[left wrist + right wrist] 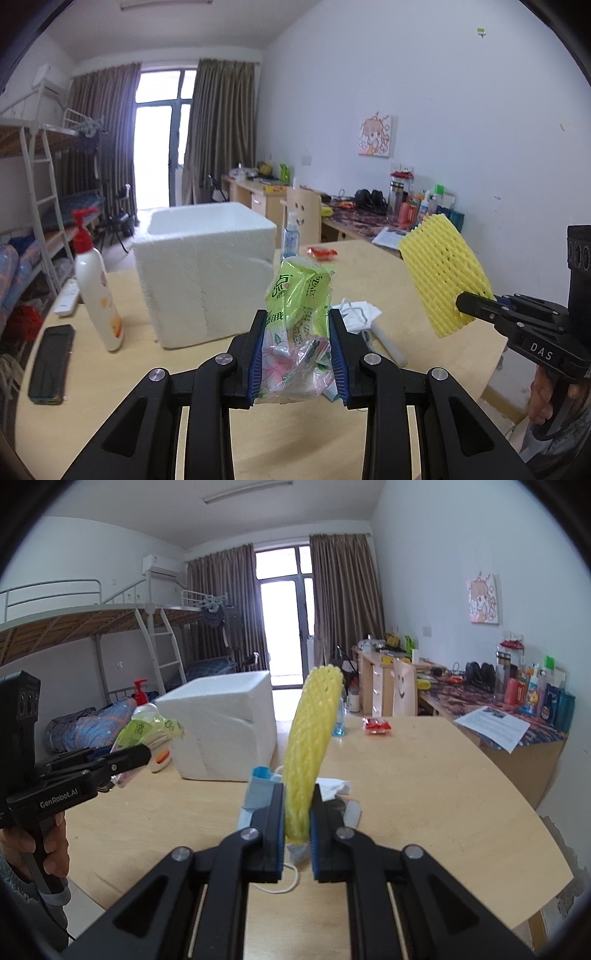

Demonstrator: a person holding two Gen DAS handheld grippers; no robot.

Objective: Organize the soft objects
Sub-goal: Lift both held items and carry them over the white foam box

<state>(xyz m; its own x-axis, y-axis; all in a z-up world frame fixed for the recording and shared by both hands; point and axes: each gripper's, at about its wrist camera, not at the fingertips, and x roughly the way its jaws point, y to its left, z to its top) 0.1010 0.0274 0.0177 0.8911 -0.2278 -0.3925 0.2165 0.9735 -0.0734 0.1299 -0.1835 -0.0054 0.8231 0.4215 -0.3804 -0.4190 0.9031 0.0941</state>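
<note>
My left gripper (297,325) is shut on a green tissue pack (301,295), which stands up between the blue pads above the table. From the right wrist view the same pack (151,727) shows at the left, clamped by the left gripper (146,755). My right gripper (298,805) is shut on a yellow foam fruit net (314,738) that sticks up from the pads. In the left wrist view the net (443,273) hangs at the right in the right gripper (461,306). A white foam box (203,266) stands open-topped just behind the tissue pack.
On the wooden table (424,794) lie a blue face mask (258,797), white tissue (356,312), a white tube (386,345), a red packet (376,724), a lotion pump bottle (96,291), a phone (51,363) and a clear spray bottle (291,236). Desks stand behind.
</note>
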